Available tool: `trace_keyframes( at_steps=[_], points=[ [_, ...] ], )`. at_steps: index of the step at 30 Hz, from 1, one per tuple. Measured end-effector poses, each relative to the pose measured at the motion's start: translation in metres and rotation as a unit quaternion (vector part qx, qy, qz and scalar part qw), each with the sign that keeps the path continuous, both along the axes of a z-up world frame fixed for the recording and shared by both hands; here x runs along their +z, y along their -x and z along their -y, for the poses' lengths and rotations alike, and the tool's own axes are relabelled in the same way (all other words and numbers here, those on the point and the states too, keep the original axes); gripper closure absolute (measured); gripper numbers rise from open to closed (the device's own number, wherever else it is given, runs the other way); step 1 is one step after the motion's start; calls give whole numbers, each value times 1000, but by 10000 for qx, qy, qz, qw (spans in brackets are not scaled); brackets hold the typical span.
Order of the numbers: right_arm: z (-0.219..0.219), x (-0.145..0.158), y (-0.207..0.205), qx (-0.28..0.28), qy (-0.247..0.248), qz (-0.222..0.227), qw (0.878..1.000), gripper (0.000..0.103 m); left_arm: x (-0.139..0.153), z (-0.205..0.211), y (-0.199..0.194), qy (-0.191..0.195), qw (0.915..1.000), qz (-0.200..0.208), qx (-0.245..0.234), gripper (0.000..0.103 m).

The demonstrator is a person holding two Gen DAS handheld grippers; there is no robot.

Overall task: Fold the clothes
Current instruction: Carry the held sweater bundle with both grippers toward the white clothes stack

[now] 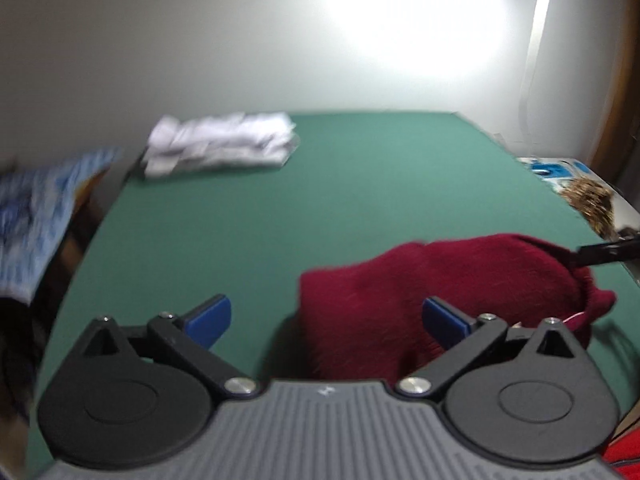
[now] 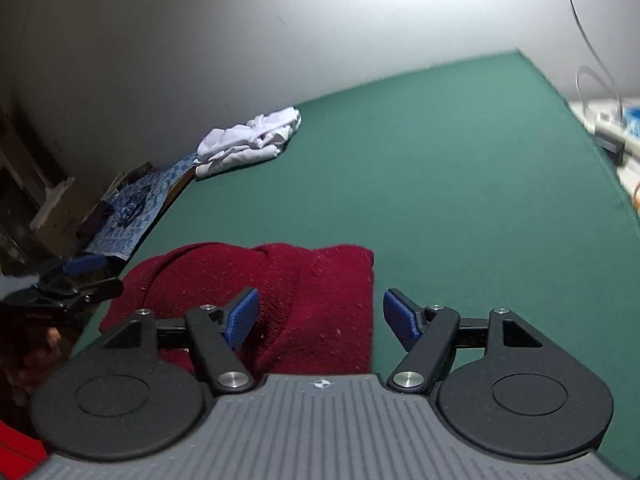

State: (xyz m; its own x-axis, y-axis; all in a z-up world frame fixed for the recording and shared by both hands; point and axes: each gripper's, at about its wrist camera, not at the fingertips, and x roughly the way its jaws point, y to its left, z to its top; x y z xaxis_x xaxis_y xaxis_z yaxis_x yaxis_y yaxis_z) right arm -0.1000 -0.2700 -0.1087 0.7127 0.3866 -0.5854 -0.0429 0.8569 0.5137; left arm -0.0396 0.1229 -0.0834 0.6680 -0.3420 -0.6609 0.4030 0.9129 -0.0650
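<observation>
A dark red knitted garment (image 1: 440,280) lies bunched at the near edge of the green table (image 1: 360,184). My left gripper (image 1: 326,318) is open, hovering just before the garment's left part, with nothing between its blue pads. My right gripper (image 2: 318,314) is also open above the same red garment (image 2: 280,284), whose right edge lies between the pads. The right gripper's tip (image 1: 608,250) shows at the garment's far right in the left wrist view. In the right wrist view the left gripper (image 2: 76,276) sits at the garment's left end.
A stack of folded white clothes (image 1: 220,146) sits at the table's far left corner (image 2: 252,140). A blue patterned cloth (image 1: 36,208) lies off the left edge. Cables and boxes (image 2: 612,128) crowd the right side. A white wall stands behind the table.
</observation>
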Motion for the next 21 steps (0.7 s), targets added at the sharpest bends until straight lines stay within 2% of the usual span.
trace_keyframes(
  at_steps=[3, 6, 10, 15, 19, 21],
  points=[
    [12, -14, -4, -46, -530, -213, 9984, 31, -17, -14, -5, 526, 9967, -526, 336, 3],
    [8, -20, -8, 142, -714, -303, 9969, 31, -26, -15, -5, 978, 9911, -823, 363, 3],
    [2, -15, -10, 282, -791, -316, 9960, 30, -33, -1, -14, 974, 9895, -1055, 156, 2],
    [7, -1, -7, 255, -877, -264, 9955, 30, -21, -7, -24, 1048, 9882, -1111, -72, 2],
    [12, -7, -11, 280, -736, -609, 9950, 30, -22, -13, -34, 1127, 9847, -1298, -280, 1],
    [12, -13, -11, 339, -933, -745, 9923, 30, -26, -17, -39, 1172, 9813, -1486, -364, 1]
  ],
)
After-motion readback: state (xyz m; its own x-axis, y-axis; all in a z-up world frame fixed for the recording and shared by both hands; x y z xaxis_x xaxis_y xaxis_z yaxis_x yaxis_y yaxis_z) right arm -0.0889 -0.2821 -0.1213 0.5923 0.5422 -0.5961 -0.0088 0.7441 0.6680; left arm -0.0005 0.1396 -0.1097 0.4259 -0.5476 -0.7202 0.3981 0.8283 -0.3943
